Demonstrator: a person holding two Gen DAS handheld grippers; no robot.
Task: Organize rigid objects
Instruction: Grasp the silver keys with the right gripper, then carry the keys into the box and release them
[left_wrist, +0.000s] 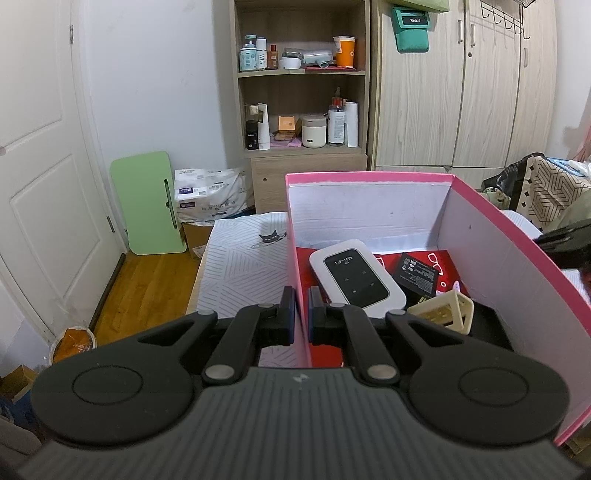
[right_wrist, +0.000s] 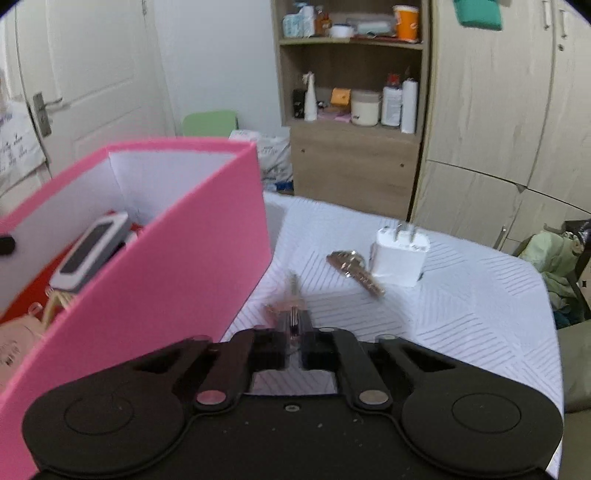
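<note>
A pink box (left_wrist: 517, 254) stands on the white patterned bed cover. My left gripper (left_wrist: 301, 295) is shut on the box's left wall (left_wrist: 295, 258), one finger on each side. Inside lie a white Wi-Fi router (left_wrist: 354, 277), a black battery (left_wrist: 419, 275) and a beige plastic part (left_wrist: 447, 312) on a red sheet. In the right wrist view my right gripper (right_wrist: 294, 321) is shut on a thin, blurred pinkish metal object (right_wrist: 293, 291), held just right of the pink box (right_wrist: 166, 258). A white charger plug (right_wrist: 399, 254) and a key (right_wrist: 354, 271) lie on the cover beyond it.
A wooden shelf unit (left_wrist: 301, 81) with bottles and jars stands behind the bed, a wardrobe (left_wrist: 461, 92) to its right. A green folding board (left_wrist: 147, 203) leans on the wall by a white door (left_wrist: 44, 184). Clothes and a patterned bag (left_wrist: 546, 188) lie at the right.
</note>
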